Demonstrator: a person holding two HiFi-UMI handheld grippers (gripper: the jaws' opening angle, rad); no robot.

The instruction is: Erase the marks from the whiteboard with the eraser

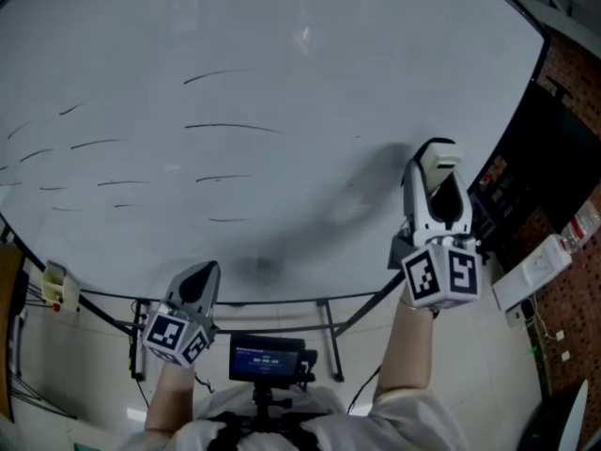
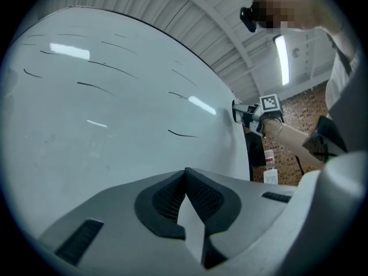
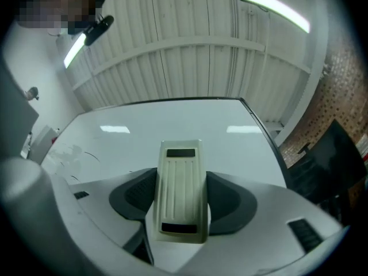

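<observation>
- white ribbed ceiling with a lit strip lamp hangs above the whiteboard, and a brick wall runs along the board's right side.
- the whiteboard fills most of the head view. thin black marks are scattered over its left and middle parts as short, nearly level strokes.
- the right gripper is raised at the right part of the board, clenched on the eraser. the cream block with a ribbed back stands between the two dark pads and sticks out past them toward the board.
- the eraser's tip is right at the board surface, to the right of the marks and well apart from them. whether it presses on the board cannot be told.
- the left gripper is low, near the board's bottom edge, pointing up at it. its jaws are closed together with nothing between them.
- a small lit screen sits at the person's chest, between the two forearms.
</observation>
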